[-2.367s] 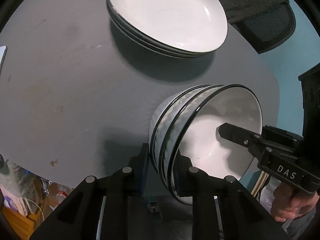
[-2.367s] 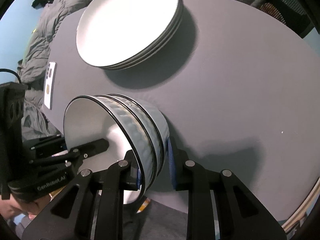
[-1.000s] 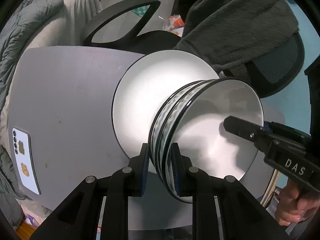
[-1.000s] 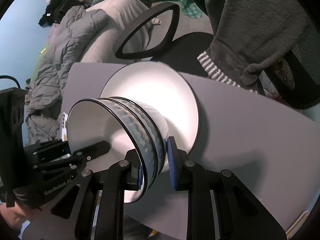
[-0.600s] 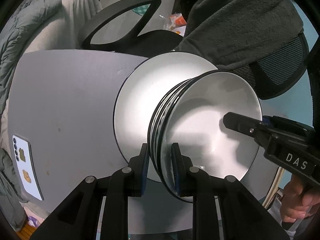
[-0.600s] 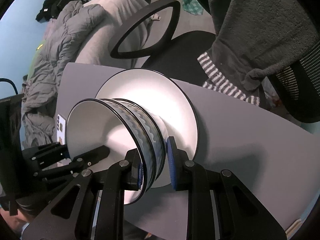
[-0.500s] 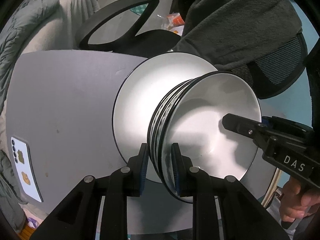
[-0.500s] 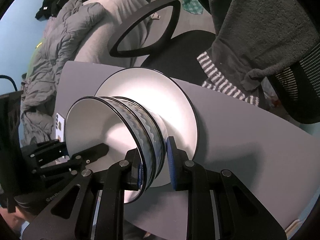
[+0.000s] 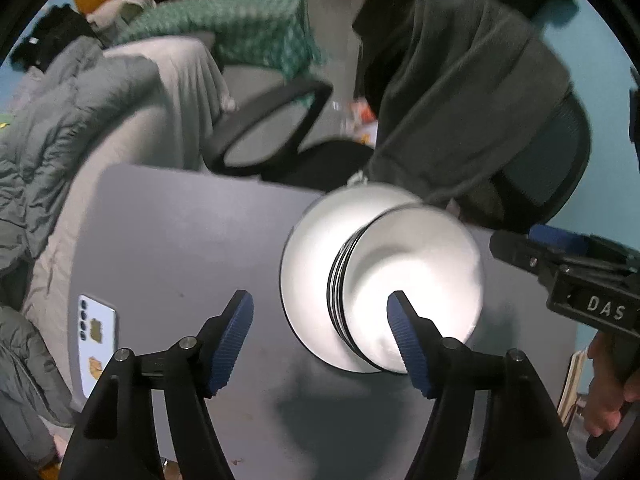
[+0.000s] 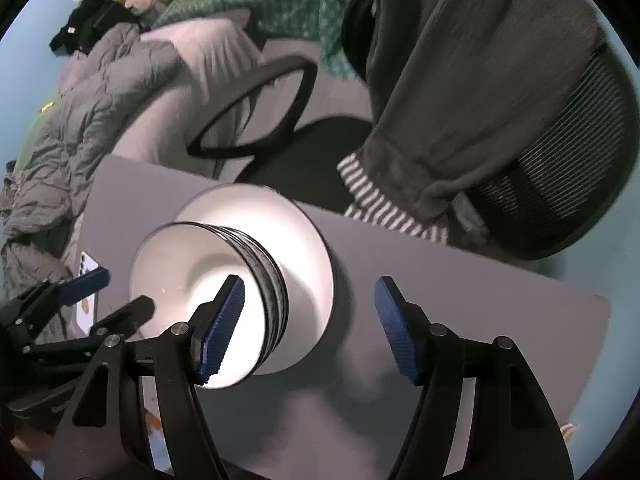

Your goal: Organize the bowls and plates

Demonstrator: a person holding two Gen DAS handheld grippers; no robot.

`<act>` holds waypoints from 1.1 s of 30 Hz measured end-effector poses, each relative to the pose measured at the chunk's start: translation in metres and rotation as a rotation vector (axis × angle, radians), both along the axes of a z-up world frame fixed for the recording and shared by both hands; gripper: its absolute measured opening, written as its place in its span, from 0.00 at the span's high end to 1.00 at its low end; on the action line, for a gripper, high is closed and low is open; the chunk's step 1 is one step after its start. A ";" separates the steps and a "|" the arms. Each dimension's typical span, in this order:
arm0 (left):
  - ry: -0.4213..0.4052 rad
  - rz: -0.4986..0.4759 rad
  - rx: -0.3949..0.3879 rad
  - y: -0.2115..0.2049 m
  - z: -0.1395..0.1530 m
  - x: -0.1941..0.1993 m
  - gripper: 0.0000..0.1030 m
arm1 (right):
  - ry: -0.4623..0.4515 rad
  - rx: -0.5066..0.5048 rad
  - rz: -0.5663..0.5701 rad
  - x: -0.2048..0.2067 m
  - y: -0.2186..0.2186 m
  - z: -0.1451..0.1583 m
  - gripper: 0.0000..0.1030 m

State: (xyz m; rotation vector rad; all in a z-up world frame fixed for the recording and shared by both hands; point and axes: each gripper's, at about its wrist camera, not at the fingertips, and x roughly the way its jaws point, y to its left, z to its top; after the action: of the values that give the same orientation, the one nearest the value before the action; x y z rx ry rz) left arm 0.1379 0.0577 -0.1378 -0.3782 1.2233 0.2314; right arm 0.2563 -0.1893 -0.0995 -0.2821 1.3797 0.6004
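Observation:
A stack of white bowls [image 9: 416, 280] with black rims stands upright on the stack of white plates [image 9: 308, 256] on the grey table [image 9: 180, 232]. My left gripper [image 9: 320, 316] hangs above the bowls' left rim. Its jaws are opening and the blue pads touch nothing. In the right wrist view the same bowls [image 10: 188, 280] sit on the plates [image 10: 304, 236]. My right gripper [image 10: 308, 304] hovers over their right rim, its jaws opening too, with the pads clear of the bowls. The left gripper [image 10: 120, 292] shows at that view's left edge.
A white phone [image 9: 96, 340] lies near the table's left edge. Behind the table stands a black office chair [image 9: 280, 120] with a dark grey garment [image 9: 460, 100] over its back. A grey jacket [image 9: 48, 140] is heaped at the left. A person's hand [image 9: 608, 400] holds the right gripper.
Both grippers, shut on the bowl stack's rims half a second ago, have let go, opened wide and risen. The bowls now rest on the plates.

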 end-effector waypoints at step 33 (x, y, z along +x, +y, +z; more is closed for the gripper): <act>-0.421 0.040 0.142 -0.018 0.147 -0.136 0.20 | -0.339 0.151 -0.151 -0.129 -0.046 0.153 0.34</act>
State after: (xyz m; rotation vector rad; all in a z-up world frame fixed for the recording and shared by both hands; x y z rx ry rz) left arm 0.0019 0.0397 0.0092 -0.3084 0.7815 0.2567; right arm 0.1272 -0.2356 0.0532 -0.1479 1.0138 0.5016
